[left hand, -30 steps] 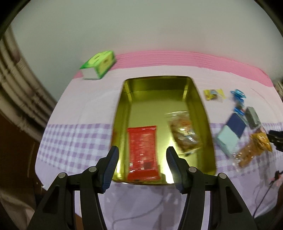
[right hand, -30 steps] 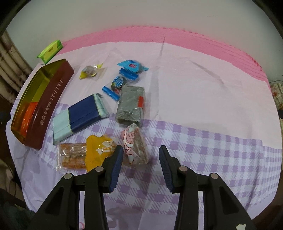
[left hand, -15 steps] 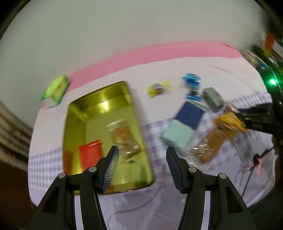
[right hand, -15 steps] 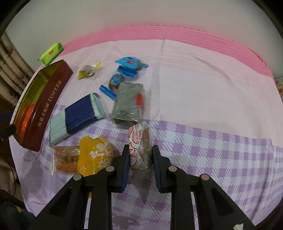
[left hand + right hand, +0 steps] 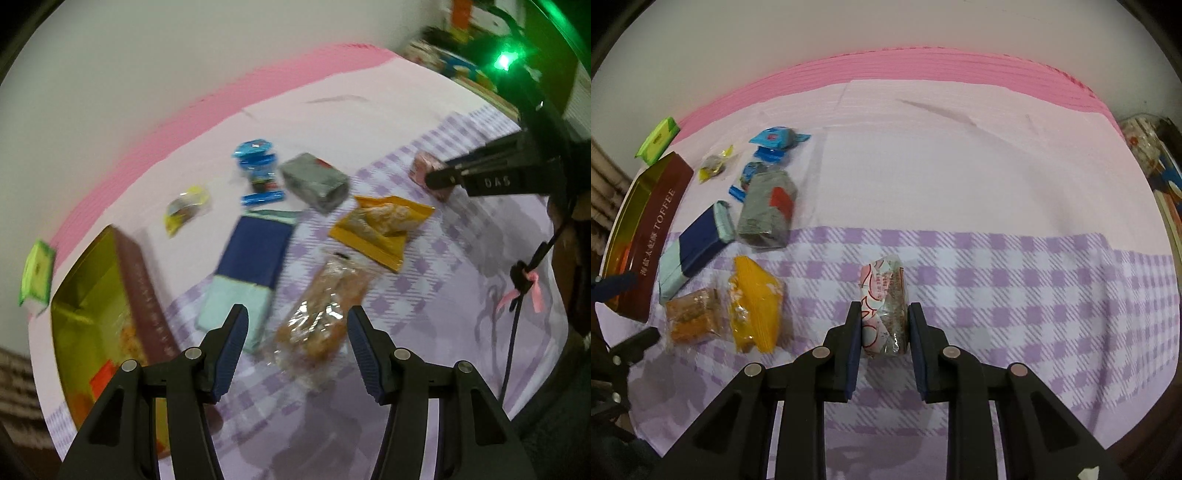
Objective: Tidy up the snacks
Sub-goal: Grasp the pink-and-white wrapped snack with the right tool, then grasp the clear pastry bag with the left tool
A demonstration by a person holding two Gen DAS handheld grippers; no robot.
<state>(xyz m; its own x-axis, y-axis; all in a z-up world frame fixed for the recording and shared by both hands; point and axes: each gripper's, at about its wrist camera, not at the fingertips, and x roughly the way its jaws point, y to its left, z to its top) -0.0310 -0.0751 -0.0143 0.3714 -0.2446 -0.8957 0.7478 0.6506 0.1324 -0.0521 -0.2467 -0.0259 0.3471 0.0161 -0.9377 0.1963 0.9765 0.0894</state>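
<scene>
My right gripper (image 5: 882, 325) is shut on a pink-and-white wrapped snack bar (image 5: 884, 295), held just above the checked cloth; it also shows in the left wrist view (image 5: 430, 173) between the right gripper's fingers. My left gripper (image 5: 295, 332) is open and empty above a clear-wrapped brown snack (image 5: 325, 314). The gold toffee tin (image 5: 92, 314) lies to its left with a red pack (image 5: 101, 380) and another snack inside. On the cloth lie a yellow pouch (image 5: 380, 225), a navy-and-mint pack (image 5: 247, 273), a grey pack (image 5: 314, 181), blue candies (image 5: 256, 158) and a yellow candy (image 5: 184, 210).
A green tissue pack (image 5: 37, 277) lies beyond the tin near the pink mat edge (image 5: 886, 62). The tin's brown side (image 5: 653, 236) stands at the far left in the right wrist view. Clutter sits off the table's right edge (image 5: 1160, 173). A cable with a pink tie (image 5: 524, 288) hangs at right.
My right gripper closed on the pink snack bar and lifted it to the right. My left gripper swung right from over the tin to the loose snacks, staying open.
</scene>
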